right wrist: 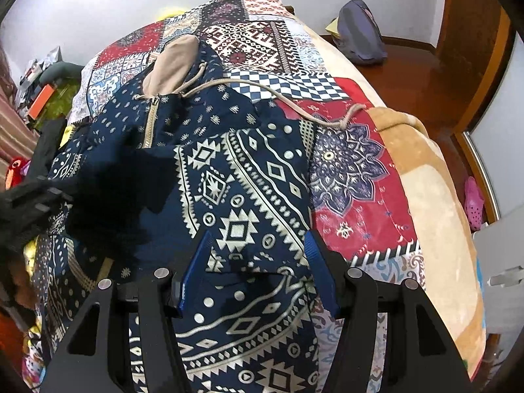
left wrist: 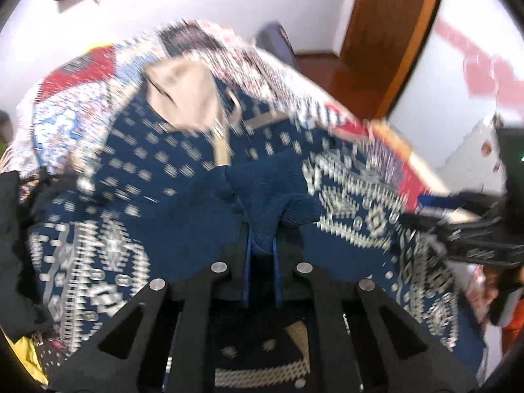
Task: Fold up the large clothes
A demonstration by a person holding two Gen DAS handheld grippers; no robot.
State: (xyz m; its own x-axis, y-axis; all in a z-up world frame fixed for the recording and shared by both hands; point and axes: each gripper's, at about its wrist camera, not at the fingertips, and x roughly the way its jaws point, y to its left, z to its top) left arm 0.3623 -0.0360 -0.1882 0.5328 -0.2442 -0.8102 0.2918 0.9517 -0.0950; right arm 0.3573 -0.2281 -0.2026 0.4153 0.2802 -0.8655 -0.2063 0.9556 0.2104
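Note:
A navy hoodie with a cream geometric print lies on the patchwork bedspread, its beige-lined hood at the far end and a beige drawstring trailing right. My left gripper is shut on a bunched navy fold of the hoodie; this view is blurred. It also shows at the left of the right wrist view. My right gripper is open, its blue pads spread just above the hoodie's lower body. It shows at the right edge of the left wrist view.
The bed's beige blanket edge runs along the right. A purple backpack sits on the wooden floor beyond. Clutter and clothes lie at the left. A wooden door frame stands to the right.

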